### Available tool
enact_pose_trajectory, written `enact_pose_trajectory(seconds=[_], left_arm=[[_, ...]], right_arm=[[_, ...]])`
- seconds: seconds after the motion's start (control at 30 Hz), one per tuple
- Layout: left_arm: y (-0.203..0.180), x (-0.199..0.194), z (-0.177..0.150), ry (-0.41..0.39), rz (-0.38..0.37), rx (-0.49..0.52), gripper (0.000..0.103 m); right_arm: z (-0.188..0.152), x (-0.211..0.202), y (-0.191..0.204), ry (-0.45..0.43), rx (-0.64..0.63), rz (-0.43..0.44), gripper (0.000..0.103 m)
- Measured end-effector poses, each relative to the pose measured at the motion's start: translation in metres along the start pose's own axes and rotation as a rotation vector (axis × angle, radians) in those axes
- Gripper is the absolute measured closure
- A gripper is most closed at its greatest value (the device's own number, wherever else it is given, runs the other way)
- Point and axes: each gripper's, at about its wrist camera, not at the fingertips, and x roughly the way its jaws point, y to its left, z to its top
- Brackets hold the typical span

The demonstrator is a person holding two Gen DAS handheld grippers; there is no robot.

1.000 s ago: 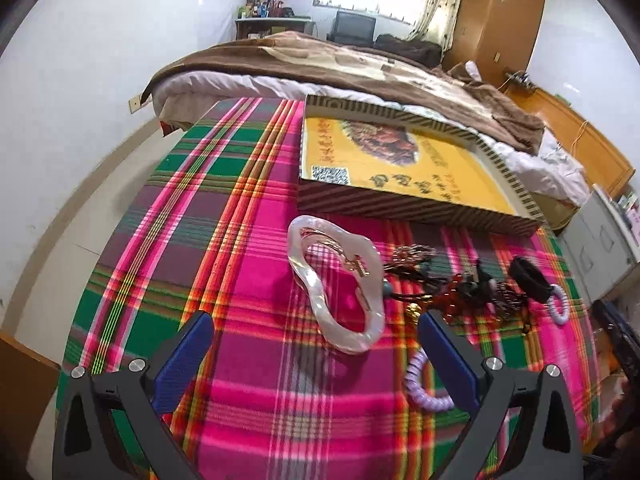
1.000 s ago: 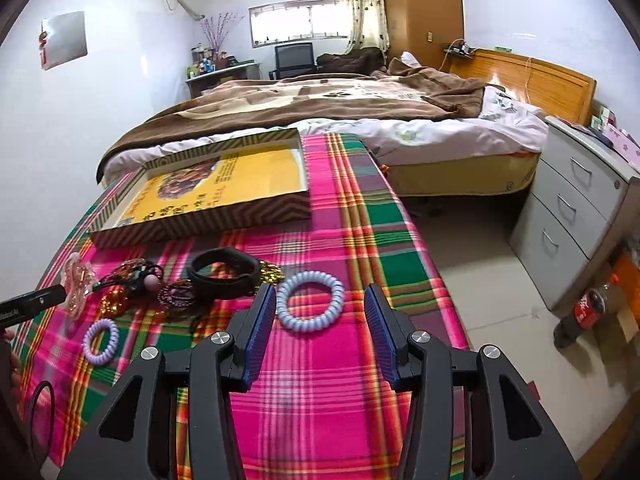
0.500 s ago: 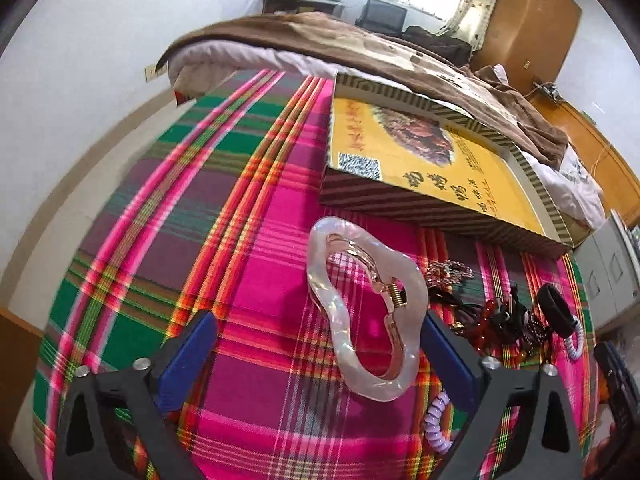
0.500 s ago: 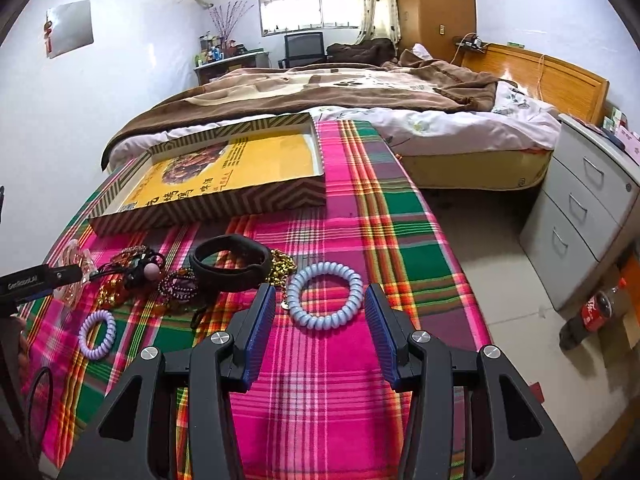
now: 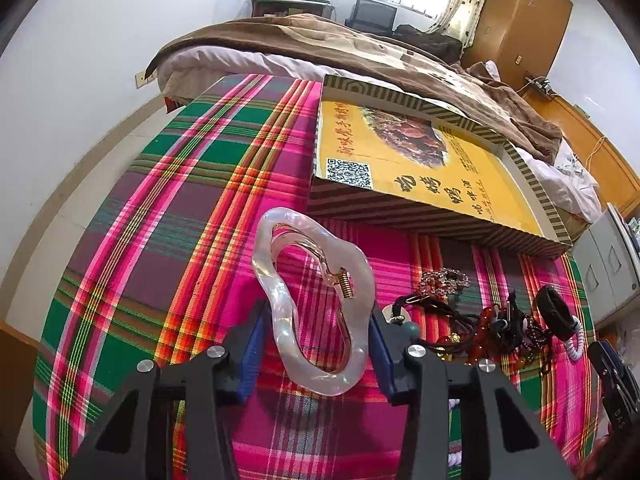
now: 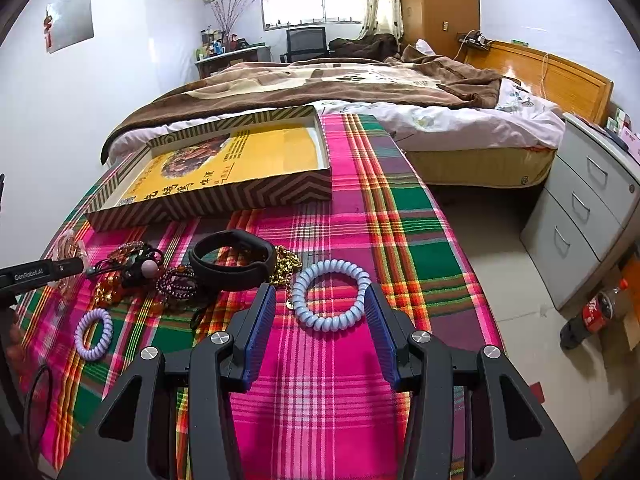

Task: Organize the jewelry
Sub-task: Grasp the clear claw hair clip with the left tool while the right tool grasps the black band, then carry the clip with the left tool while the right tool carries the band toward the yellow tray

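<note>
Left wrist view: the left hand-held gripper (image 5: 316,340) has just been closing, and its blue pads now press both sides of a pearly, translucent hair claw (image 5: 316,304). The claw is a wavy open loop with a coiled gold spring at its hinge; its far end tilts up off the plaid cloth of the tabletop (image 5: 160,208). To its right lies a tangle of jewelry (image 5: 480,320): dark cords, red beads and a gold brooch. Beyond stands a shallow yellow-lined box (image 5: 420,164) with striped walls.

Right wrist view: the right hand-held gripper (image 6: 316,320) stands part open, holding nothing. A pale blue coil hair tie (image 6: 332,296) lies flat between its fingertips; whether the pads touch it cannot be told. Near it on the left rest a black wristband (image 6: 232,260), a gold chain (image 6: 286,266) and a lilac coil tie (image 6: 94,334).
</note>
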Motion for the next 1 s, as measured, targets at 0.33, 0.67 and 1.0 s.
enact_pose_trajectory(seconds=[0.33, 0.67, 1.0], left_arm=[[0.004, -0.023, 0.006, -0.081, 0.01, 0.025, 0.062], [0.012, -0.025, 0.008, -0.094, 0.003, 0.013, 0.062], [0.014, -0.014, 0.004, -0.073, 0.0, 0.015, 0.062]], right_arm=[[0.023, 0.009, 0.02, -0.002, -0.07, 0.075, 0.056], [0.042, 0.032, 0.046, 0.129, -0.095, 0.268, 0.056], [0.043, 0.061, 0.073, 0.238, -0.149, 0.275, 0.058]])
